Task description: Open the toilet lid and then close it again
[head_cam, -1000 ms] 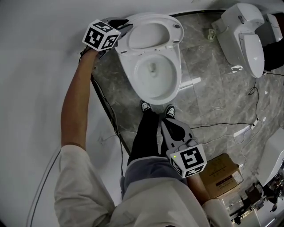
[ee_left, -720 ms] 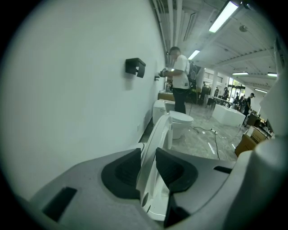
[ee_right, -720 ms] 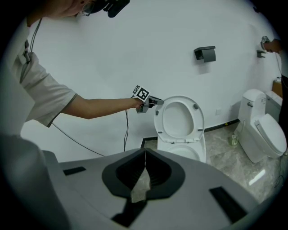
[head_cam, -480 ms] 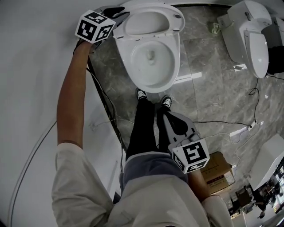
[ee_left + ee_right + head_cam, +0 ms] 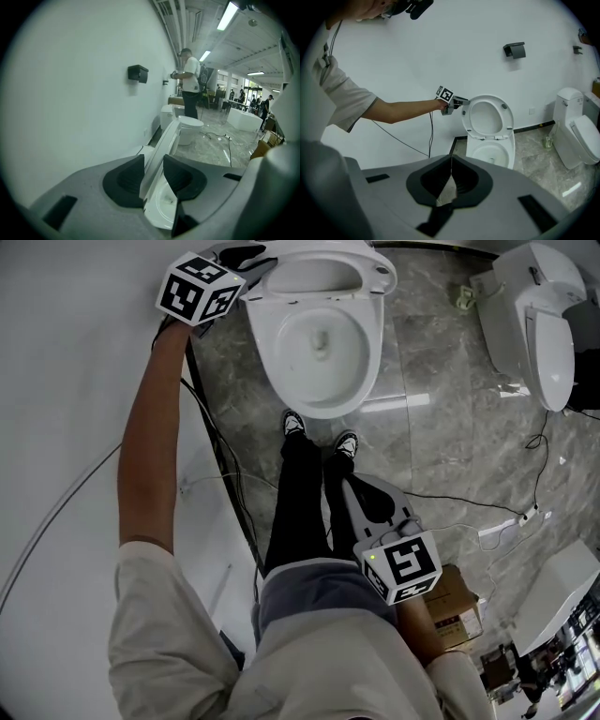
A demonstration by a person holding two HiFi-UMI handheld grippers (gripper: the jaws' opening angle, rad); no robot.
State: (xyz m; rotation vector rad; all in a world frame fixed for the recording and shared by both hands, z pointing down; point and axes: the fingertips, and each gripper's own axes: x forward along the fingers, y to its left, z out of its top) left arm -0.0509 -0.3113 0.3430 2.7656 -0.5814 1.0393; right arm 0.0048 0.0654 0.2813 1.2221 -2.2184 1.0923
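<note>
A white toilet (image 5: 319,343) stands against the wall with its lid (image 5: 319,273) raised upright. My left gripper (image 5: 258,259) is at the lid's left rim. In the left gripper view the lid's edge (image 5: 166,145) runs between the two pads of that gripper (image 5: 153,176), which press on it; the jaws have just eased slightly wider. The right gripper view shows the raised lid (image 5: 487,117) and the left gripper (image 5: 461,101) on its rim from afar. My right gripper (image 5: 361,491) hangs low in front of the person's legs, its jaws (image 5: 451,176) shut with nothing in them.
The person's shoes (image 5: 319,432) stand just before the bowl. A second toilet (image 5: 534,315) stands at the right, a cardboard box (image 5: 455,601) and cables (image 5: 469,502) lie on the marble floor. A black box (image 5: 514,49) hangs on the wall.
The lid has tipped further back toward the wall with my left gripper on its rim. The view has shifted toward the toilet; the right gripper stays low by the legs.
</note>
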